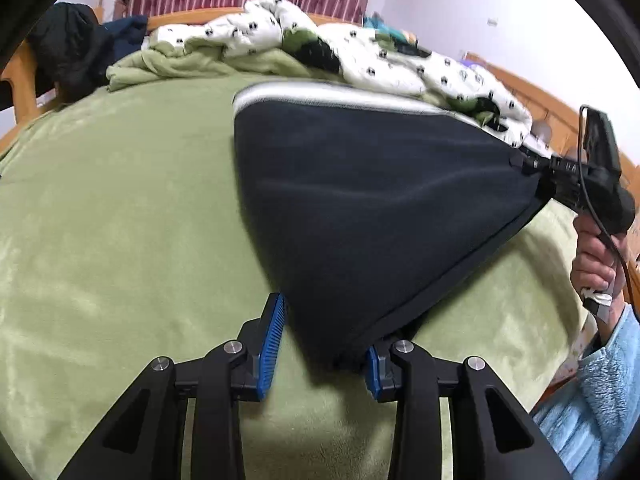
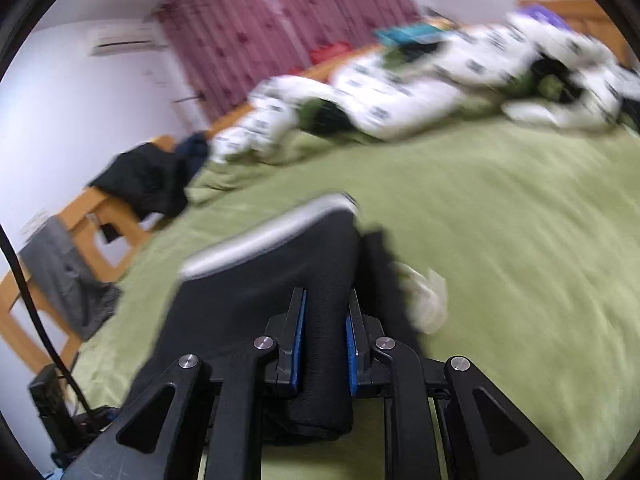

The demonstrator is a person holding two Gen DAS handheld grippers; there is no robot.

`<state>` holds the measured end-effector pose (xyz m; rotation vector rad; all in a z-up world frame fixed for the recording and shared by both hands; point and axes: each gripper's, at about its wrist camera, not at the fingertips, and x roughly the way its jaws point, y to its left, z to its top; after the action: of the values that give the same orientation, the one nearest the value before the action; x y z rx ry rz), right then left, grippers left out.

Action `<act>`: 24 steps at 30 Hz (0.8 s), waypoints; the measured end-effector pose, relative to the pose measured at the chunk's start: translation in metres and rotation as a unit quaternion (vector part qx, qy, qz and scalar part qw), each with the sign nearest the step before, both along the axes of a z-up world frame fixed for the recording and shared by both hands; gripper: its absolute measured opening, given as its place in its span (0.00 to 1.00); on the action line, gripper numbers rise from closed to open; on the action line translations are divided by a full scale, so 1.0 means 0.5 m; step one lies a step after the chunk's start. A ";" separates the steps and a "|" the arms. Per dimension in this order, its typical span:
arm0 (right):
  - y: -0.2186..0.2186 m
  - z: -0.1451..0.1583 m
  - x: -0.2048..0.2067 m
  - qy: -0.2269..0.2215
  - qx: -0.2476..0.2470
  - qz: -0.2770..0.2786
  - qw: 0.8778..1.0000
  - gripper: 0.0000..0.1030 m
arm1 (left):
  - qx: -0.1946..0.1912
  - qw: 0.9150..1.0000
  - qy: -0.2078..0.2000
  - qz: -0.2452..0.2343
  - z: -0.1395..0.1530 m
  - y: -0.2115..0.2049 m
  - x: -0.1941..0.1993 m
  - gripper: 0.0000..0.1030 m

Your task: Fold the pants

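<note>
Dark navy pants (image 1: 380,208) with a white stripe along the far edge hang stretched above the green bedspread (image 1: 120,220). My left gripper (image 1: 324,344) stands open, with the pants' lower corner hanging between its blue pads and touching the right one. My right gripper (image 1: 536,164) shows at the right of the left wrist view, shut on the pants' other corner. In the right wrist view, my right gripper (image 2: 325,328) is shut on a bunched fold of the pants (image 2: 280,272). That view is motion-blurred.
A white patterned quilt (image 1: 360,52) lies bunched along the bed's far side. Dark clothes (image 1: 76,48) hang over the wooden bed frame (image 2: 96,208) at the left. A pink curtain (image 2: 280,28) covers the back wall. A white tissue-like item (image 2: 426,300) lies beside the pants.
</note>
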<state>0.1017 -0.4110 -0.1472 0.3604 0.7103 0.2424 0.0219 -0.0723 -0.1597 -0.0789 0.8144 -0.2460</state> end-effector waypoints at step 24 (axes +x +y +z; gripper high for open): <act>0.026 -0.031 -0.019 0.032 -0.037 -0.023 0.999 0.20 | -0.049 0.998 -0.011 0.043 -0.006 0.026 0.014 0.14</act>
<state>0.0923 -0.3978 -0.1626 0.3141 0.7703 0.1608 0.0290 -0.0591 -0.1627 -0.2028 0.7741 -0.2062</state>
